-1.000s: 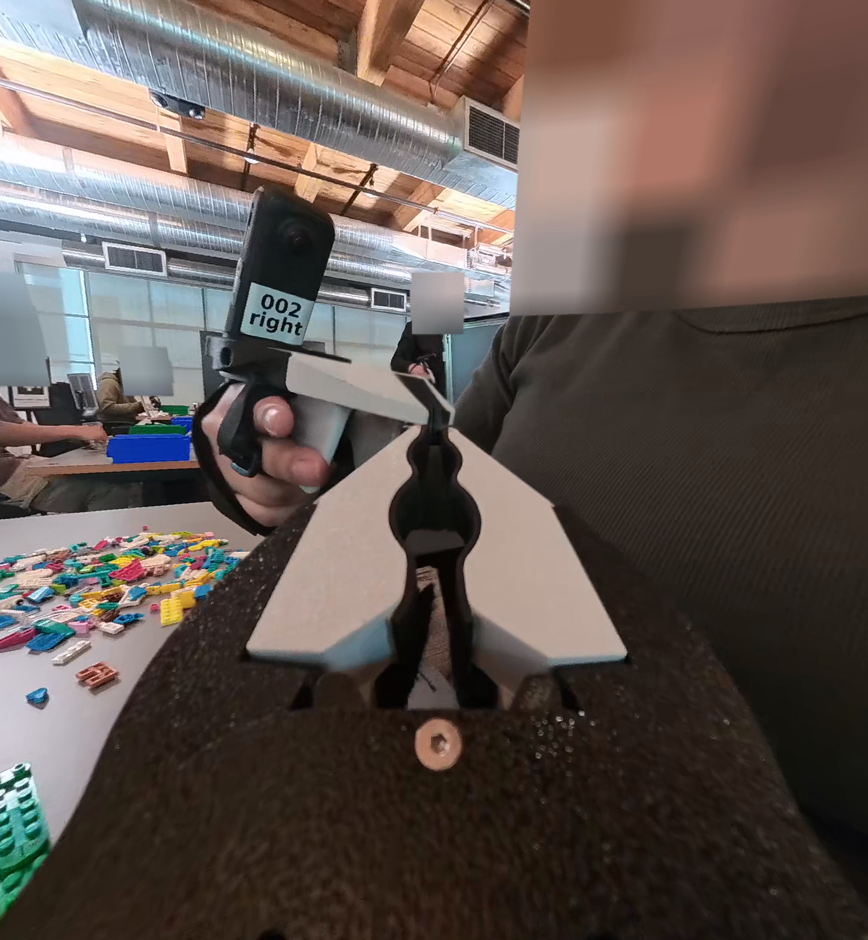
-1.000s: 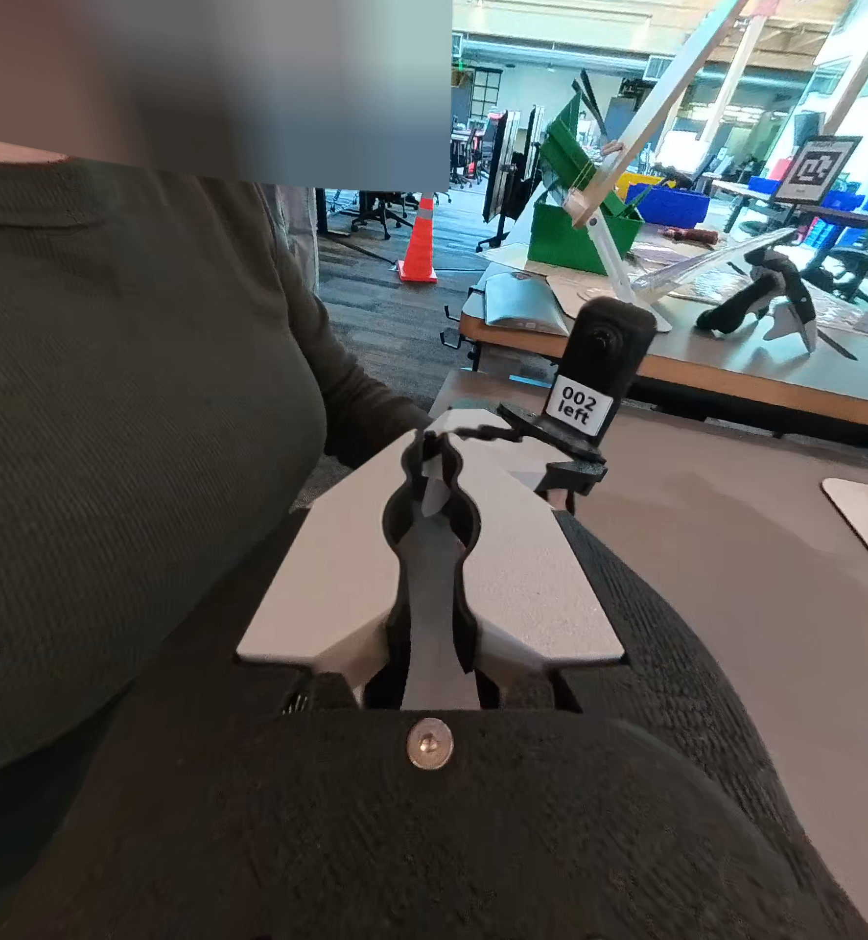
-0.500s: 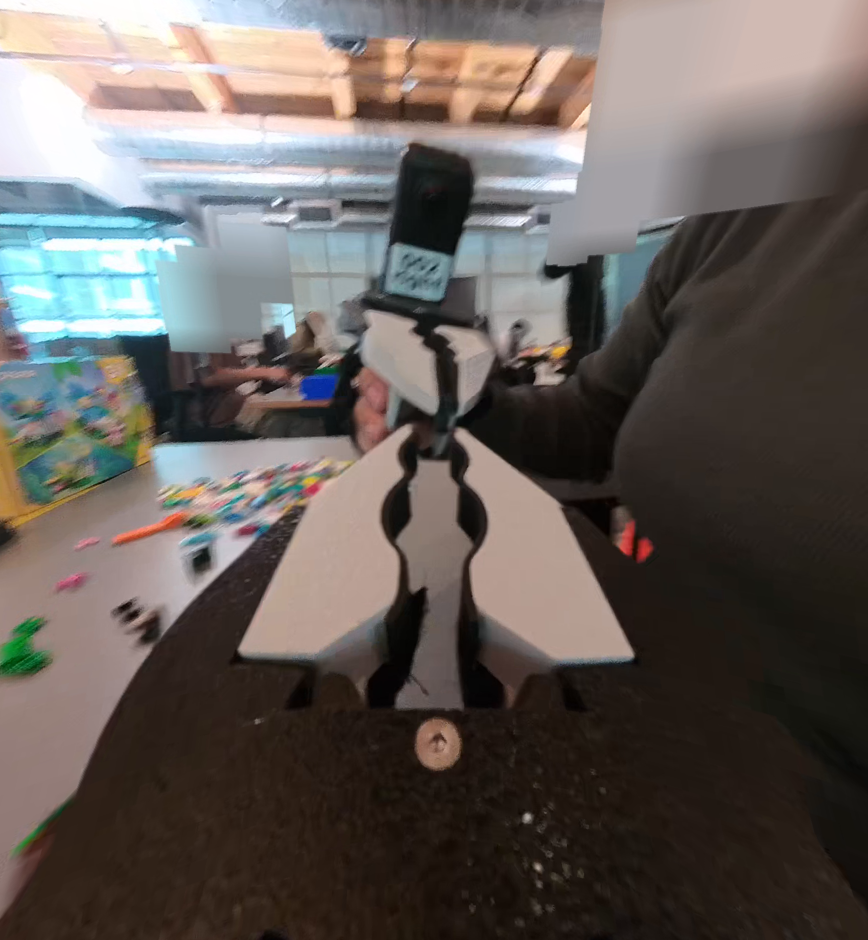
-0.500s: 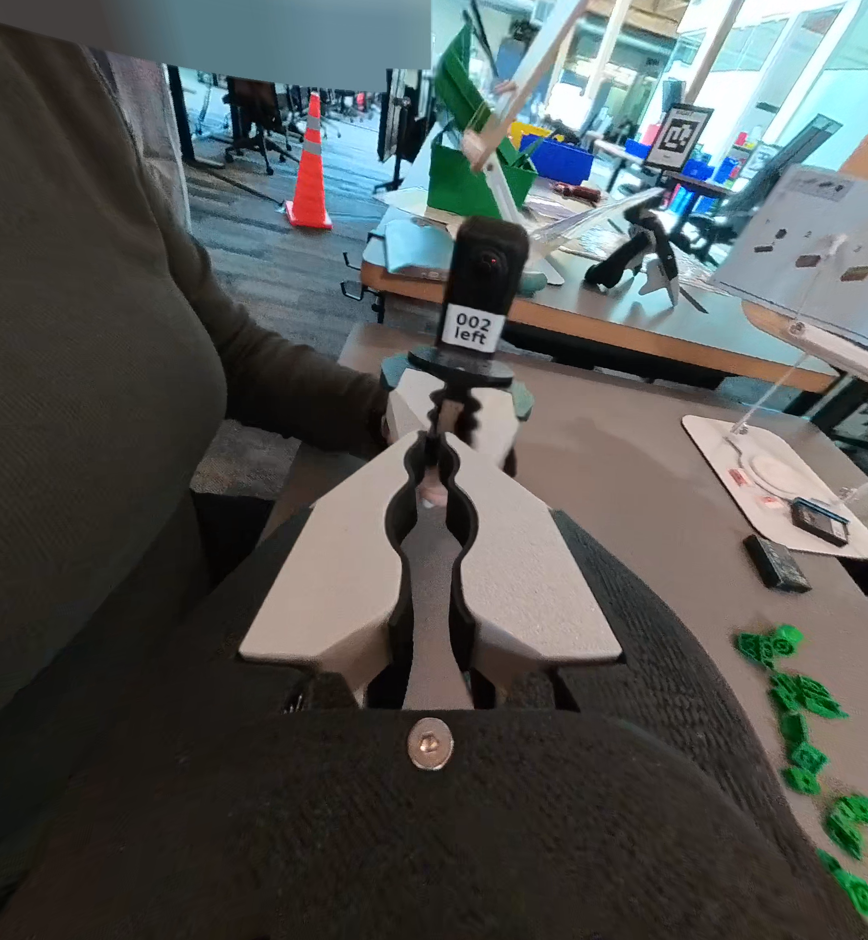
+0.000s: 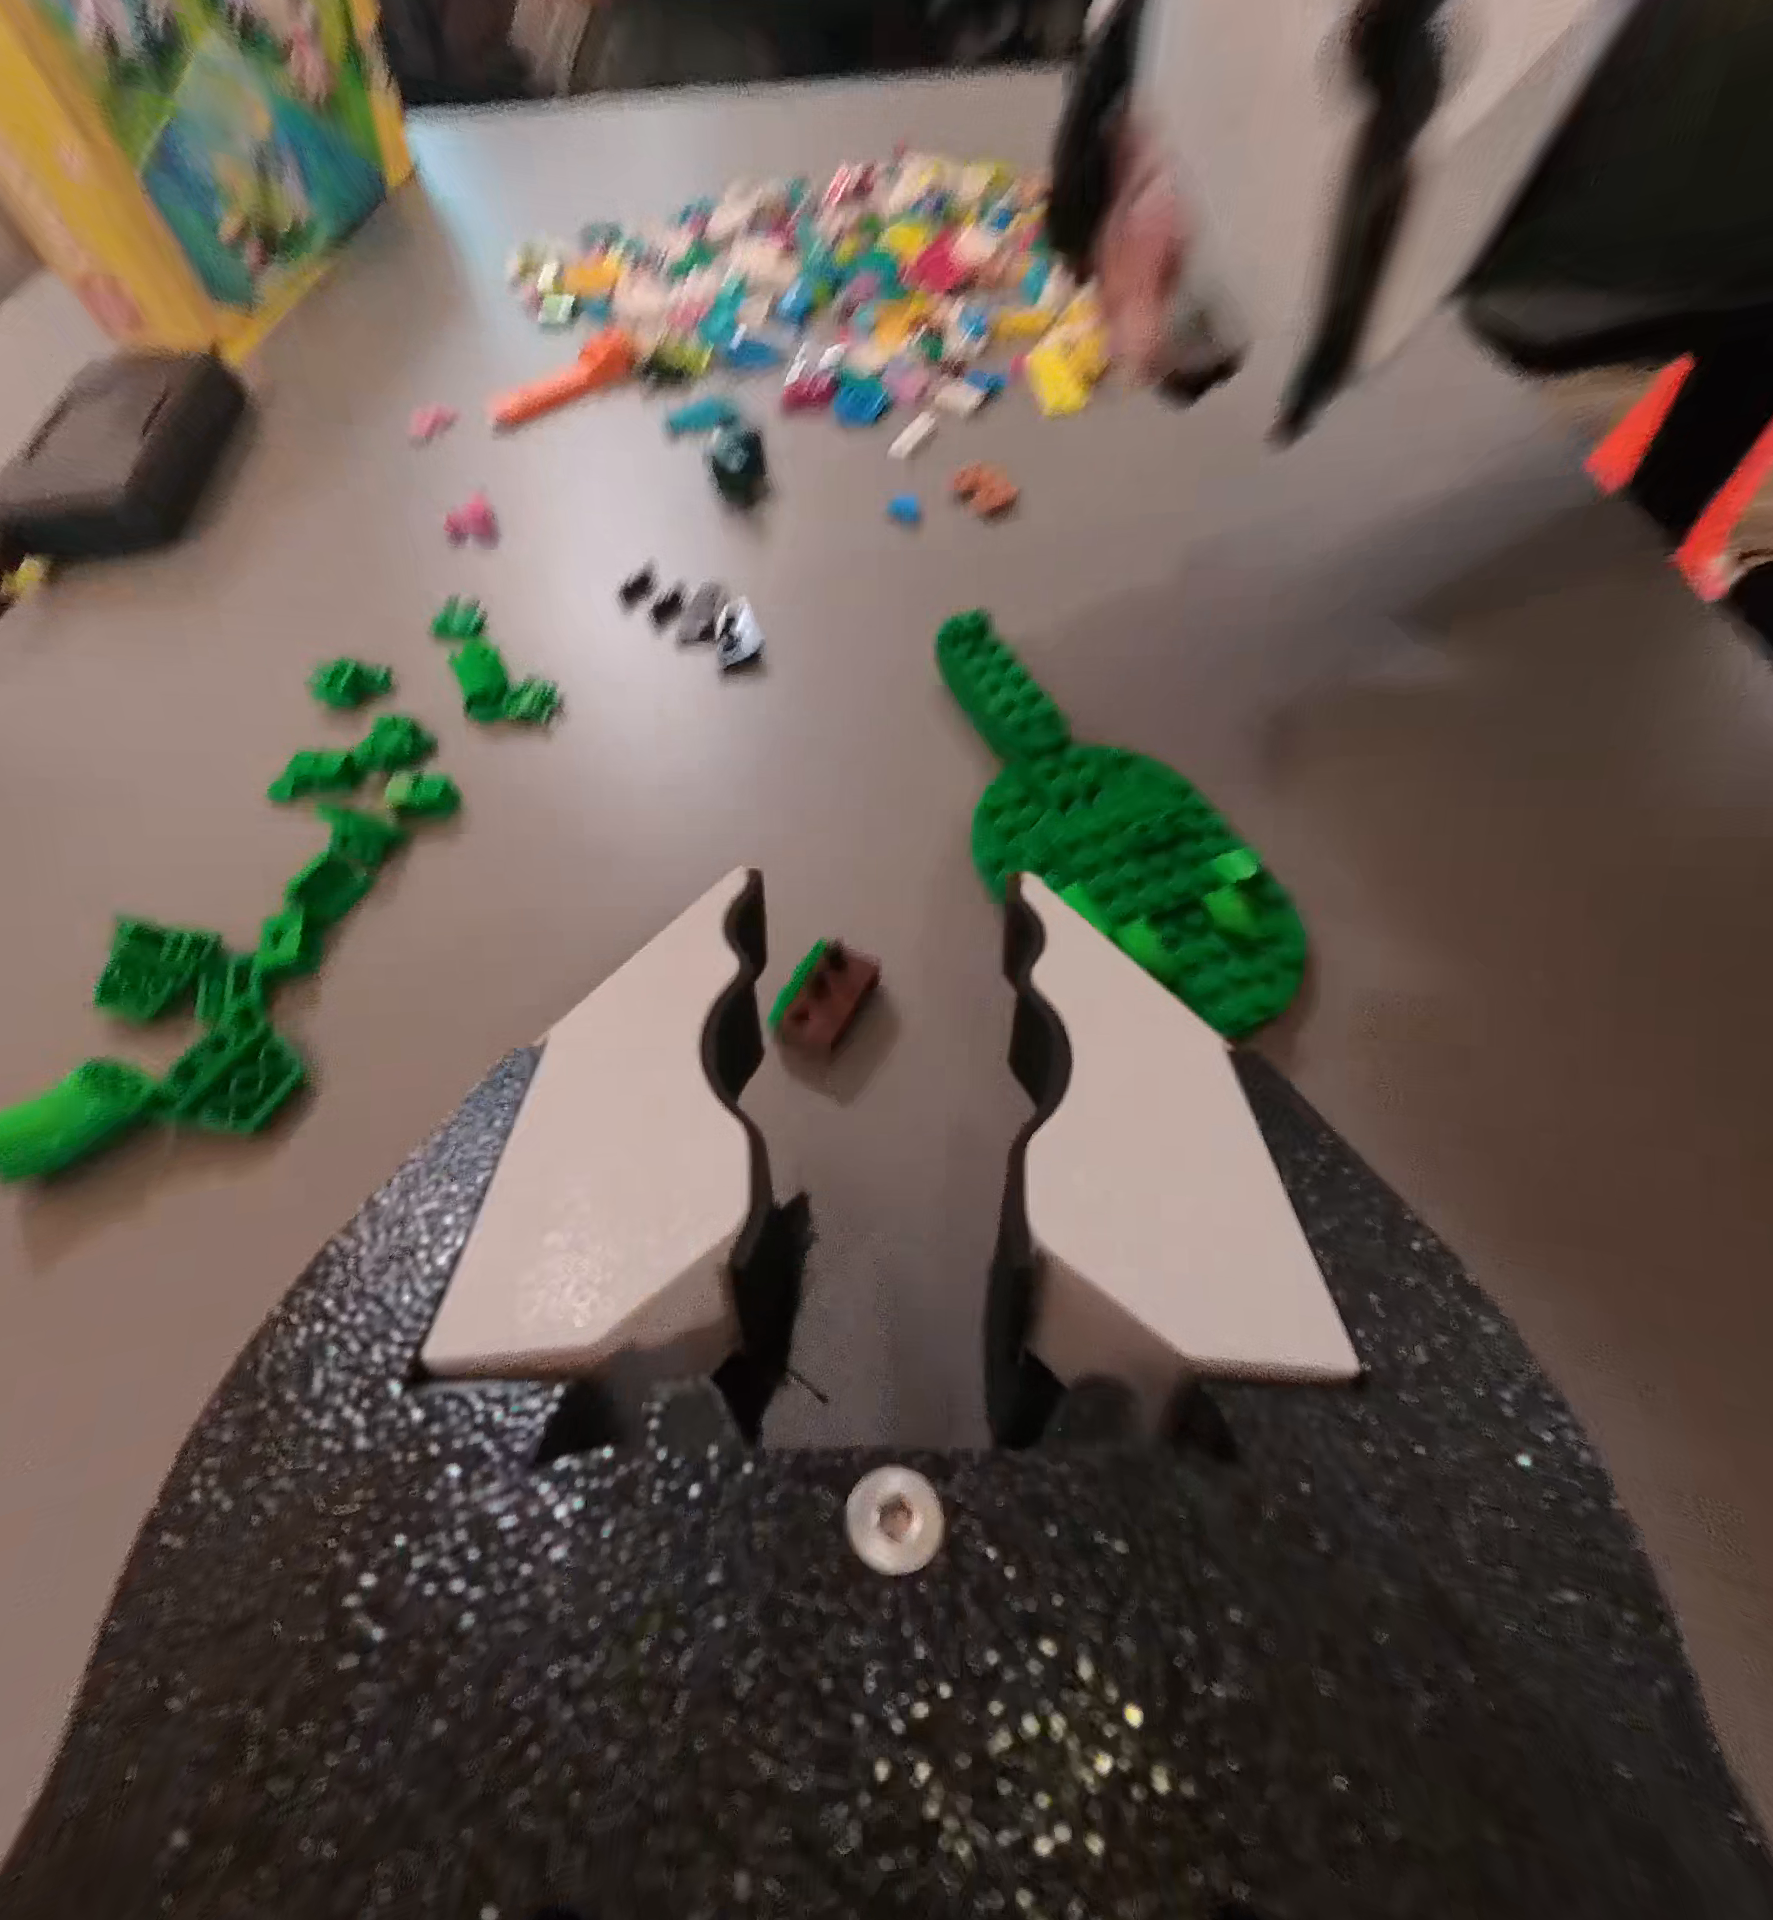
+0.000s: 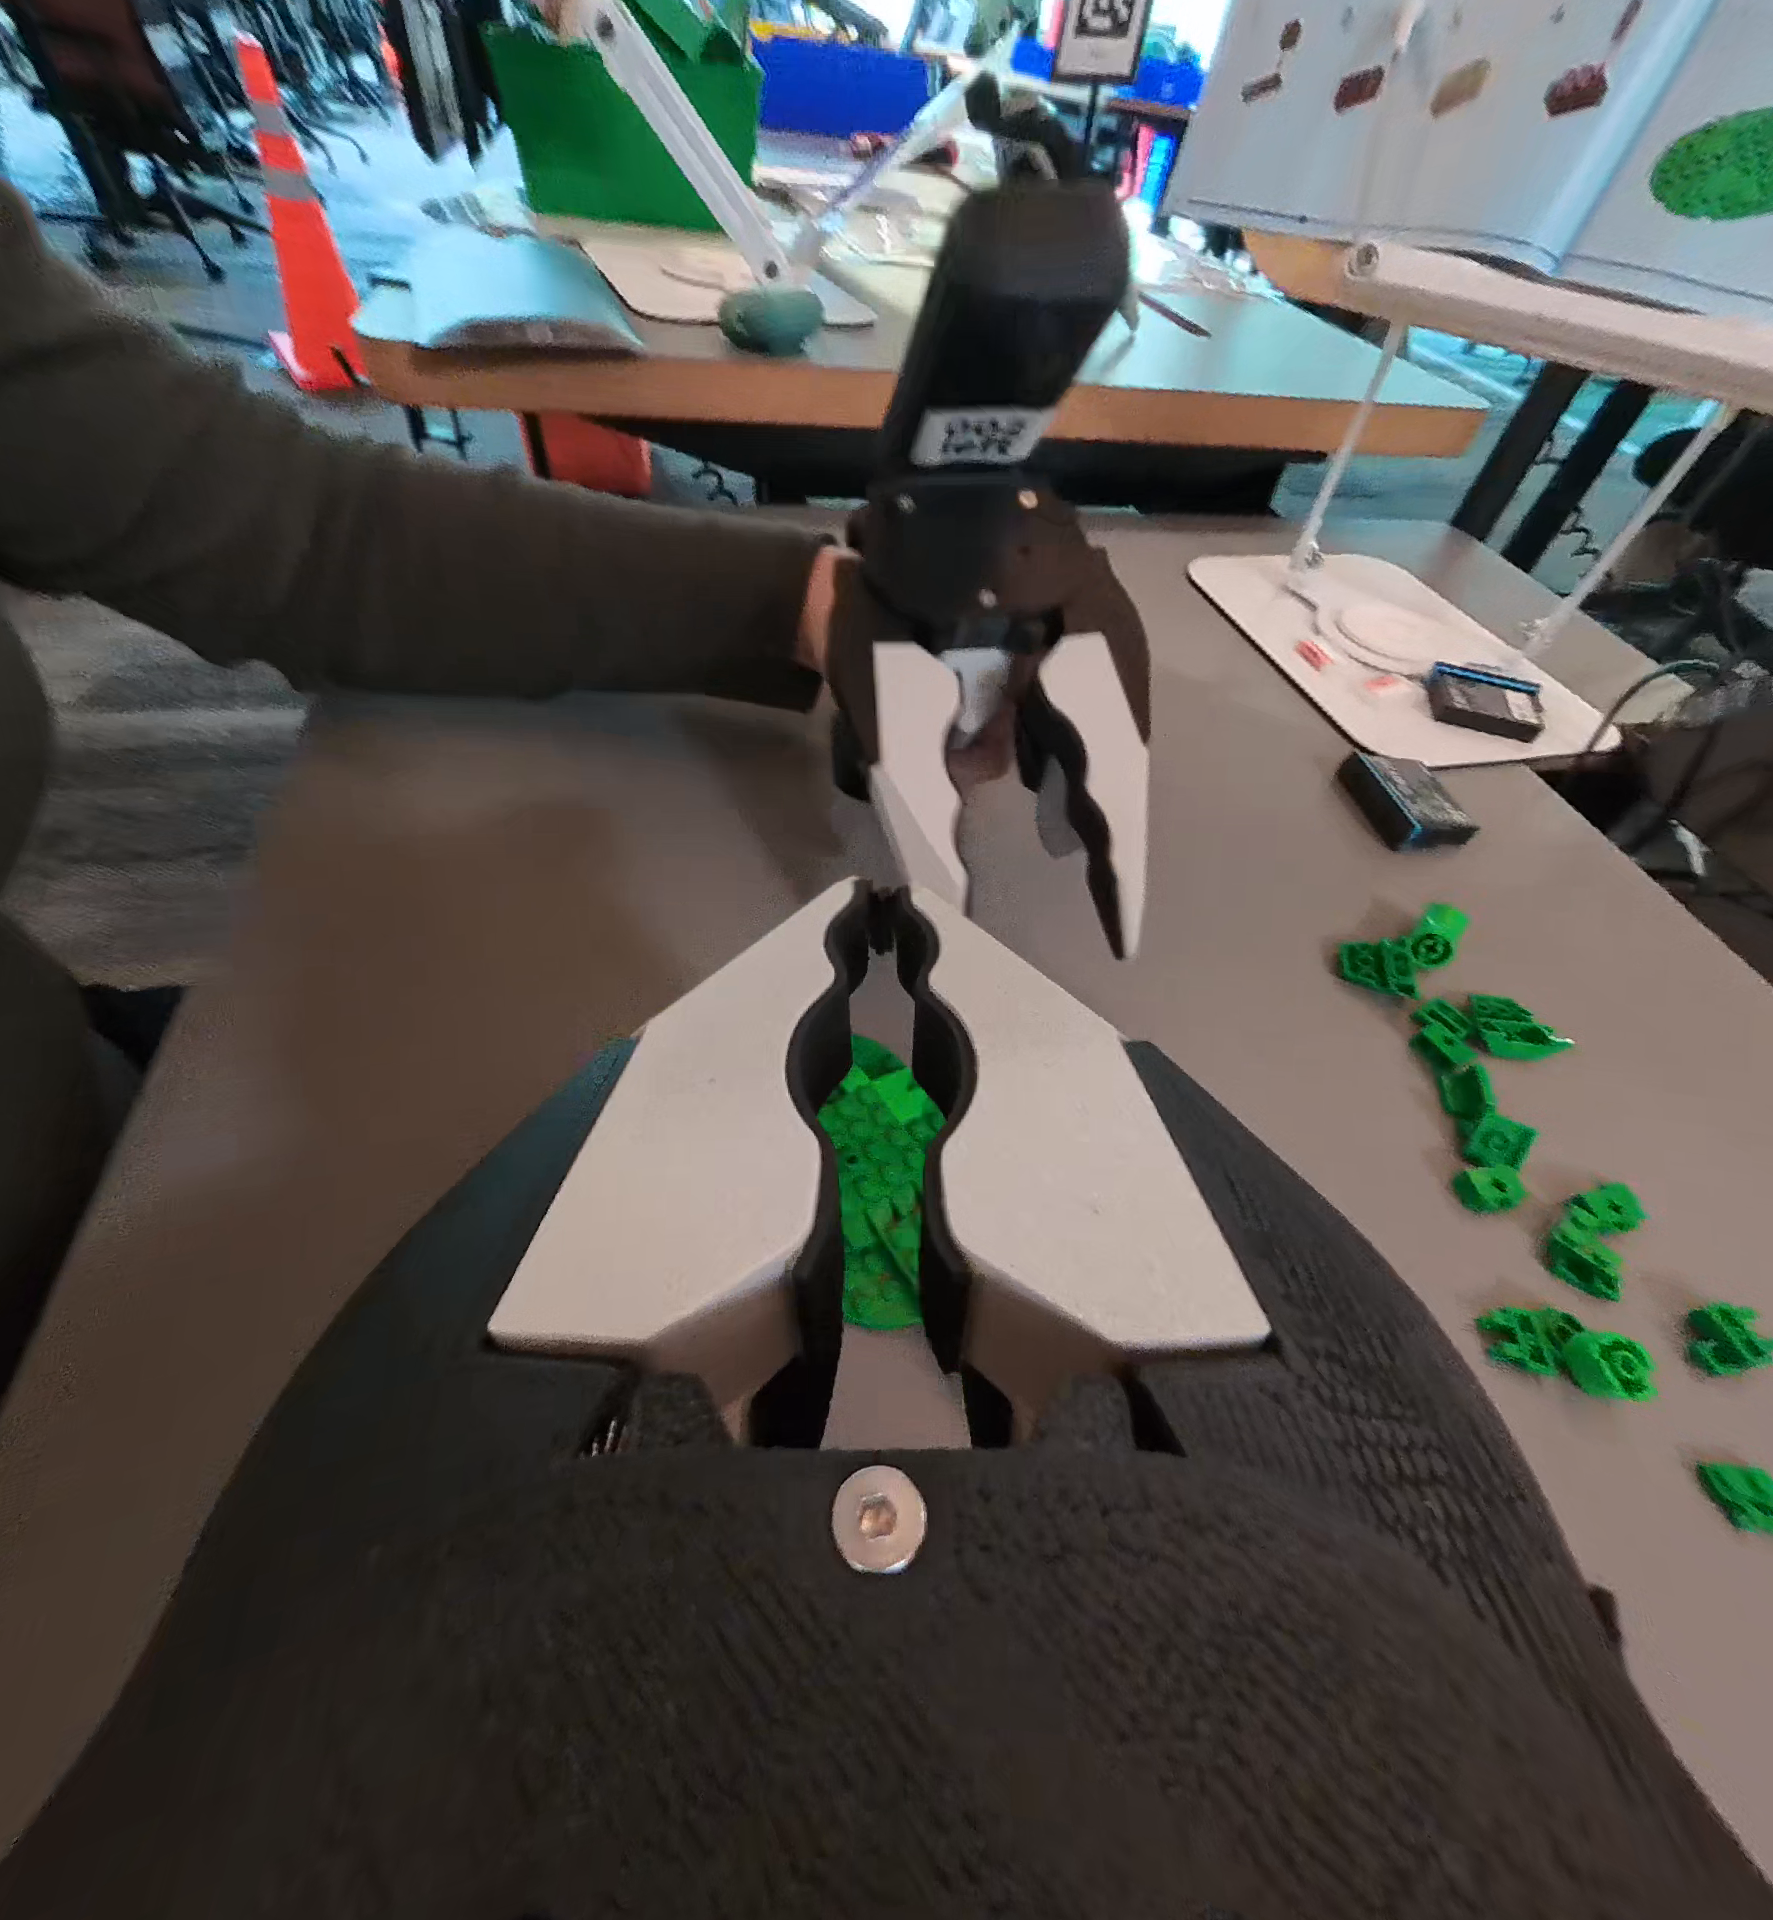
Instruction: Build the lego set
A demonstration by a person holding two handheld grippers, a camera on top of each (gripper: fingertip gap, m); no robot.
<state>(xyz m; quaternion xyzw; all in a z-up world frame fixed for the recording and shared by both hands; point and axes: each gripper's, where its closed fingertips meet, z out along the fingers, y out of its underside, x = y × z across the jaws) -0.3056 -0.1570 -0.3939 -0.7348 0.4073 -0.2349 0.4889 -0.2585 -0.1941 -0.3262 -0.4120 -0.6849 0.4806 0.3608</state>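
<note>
My left gripper [image 5: 882,904] is open and empty, pointing down at the grey table. A small brown-and-green brick [image 5: 826,989] lies on the table between its fingertips. A green baseplate [image 5: 1121,831] with a long narrow end lies just right of it. My right gripper [image 6: 880,904] is shut with nothing seen between its tips; it hovers over the green baseplate [image 6: 877,1174], seen through its jaw gap. The left gripper [image 6: 1027,894] also shows in the right wrist view, open, just beyond my right fingertips. The right gripper shows blurred at the top right of the left wrist view [image 5: 1308,208].
Loose green pieces [image 5: 238,987] lie left; they also show in the right wrist view [image 6: 1516,1174]. A pile of mixed coloured bricks [image 5: 820,281] sits farther back, small black pieces [image 5: 695,613] in between. A set box [image 5: 207,156], a black case [image 5: 103,457] and an instruction stand [image 6: 1484,156] stand around. One gripper's finger ends stand about 9 cm off the other's. To reach the black case [image 5: 103,457] in a straight line is about 35 cm for my left fingers, about 40 cm for my right.
Both grippers swung down from facing each other in the air to point at the table. My left gripper opened. The right stayed shut.
</note>
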